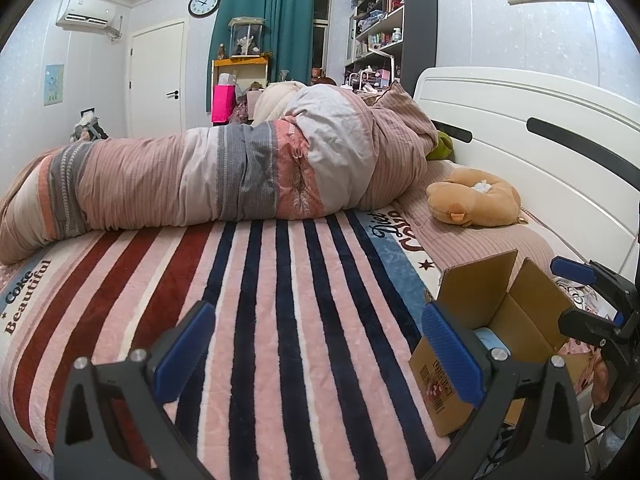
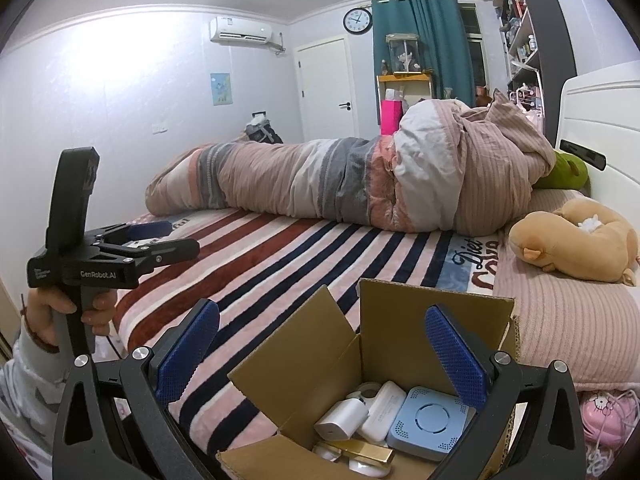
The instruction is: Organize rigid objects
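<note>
— Looking down into the cardboard box (image 2: 400,344), what do you see?

— Its flaps stand open, and inside lie a light-blue square device (image 2: 430,424), a white plug-like adapter (image 2: 342,420), a white oblong case (image 2: 382,408), a gold bar-shaped item (image 2: 366,452) and a white roll at the back, all crowded together and touching. What lies beneath them I cannot tell.

— Where is the box?

— On the striped blanket (image 1: 280,300), near the bed's front edge, beside the pink ribbed cover (image 2: 568,328).

— And your tongs?

— My right gripper (image 2: 322,352) hangs above the box with its blue pads spread wide, holding nothing. My left gripper (image 1: 316,356) is over the blanket, just left of the box, also spread wide and empty.

— Anything farther out?

— A tan plush toy (image 1: 474,200) lies on the ribbed cover near the white headboard (image 1: 540,128). A rolled duvet (image 1: 220,172) stretches across the far side of the bed. Behind it are teal curtains (image 1: 276,20), a wall clock (image 1: 204,3) and a white door (image 1: 158,80).
</note>
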A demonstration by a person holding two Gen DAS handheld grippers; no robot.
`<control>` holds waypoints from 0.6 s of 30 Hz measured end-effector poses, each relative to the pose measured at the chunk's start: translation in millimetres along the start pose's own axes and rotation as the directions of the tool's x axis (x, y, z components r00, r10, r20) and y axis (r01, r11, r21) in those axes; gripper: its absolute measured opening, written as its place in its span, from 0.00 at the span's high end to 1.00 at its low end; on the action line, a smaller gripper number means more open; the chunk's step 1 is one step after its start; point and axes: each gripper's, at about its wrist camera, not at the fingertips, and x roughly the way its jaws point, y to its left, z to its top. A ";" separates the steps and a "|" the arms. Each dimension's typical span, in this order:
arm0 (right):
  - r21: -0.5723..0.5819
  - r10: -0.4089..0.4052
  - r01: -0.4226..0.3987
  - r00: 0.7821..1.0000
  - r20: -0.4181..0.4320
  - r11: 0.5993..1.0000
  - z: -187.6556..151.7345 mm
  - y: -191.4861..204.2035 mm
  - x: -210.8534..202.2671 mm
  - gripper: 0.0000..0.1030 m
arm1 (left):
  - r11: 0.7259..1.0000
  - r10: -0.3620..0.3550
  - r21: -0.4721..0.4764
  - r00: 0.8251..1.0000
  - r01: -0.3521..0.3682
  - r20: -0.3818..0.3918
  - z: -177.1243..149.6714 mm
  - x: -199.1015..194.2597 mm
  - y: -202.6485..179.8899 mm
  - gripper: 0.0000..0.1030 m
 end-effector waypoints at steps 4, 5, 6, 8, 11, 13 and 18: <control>0.005 -0.004 0.004 1.000 0.004 1.000 0.0 0.8 -0.7 0.00 | 1.000 -0.002 0.000 1.000 0.002 0.001 0.0 0.2 0.5 0.01; 0.009 -0.008 0.008 1.000 0.006 1.000 0.0 1.9 -1.8 0.00 | 1.000 -0.002 0.000 1.000 0.002 0.001 0.0 0.3 0.4 0.01; 0.010 -0.008 0.008 1.000 0.007 1.000 0.0 1.7 -1.9 0.00 | 1.000 -0.002 0.001 1.000 0.002 0.001 0.1 0.2 0.4 0.01; 0.011 -0.010 0.010 1.000 0.006 1.000 0.4 2.1 -2.1 0.00 | 1.000 -0.004 0.001 1.000 0.004 0.002 0.0 0.3 0.7 0.01; 0.011 -0.009 0.009 1.000 0.007 1.000 0.3 0.9 -2.5 0.00 | 1.000 -0.001 0.001 1.000 0.001 0.001 -0.1 0.4 0.8 0.01; 0.011 -0.006 0.006 1.000 0.007 1.000 0.4 -0.1 -2.5 0.00 | 1.000 -0.002 0.002 1.000 0.002 0.002 0.0 0.3 0.9 0.01; 0.011 -0.007 0.006 1.000 0.007 1.000 0.2 -0.7 -2.8 0.00 | 1.000 -0.003 0.002 1.000 0.003 0.001 0.1 0.5 1.7 0.01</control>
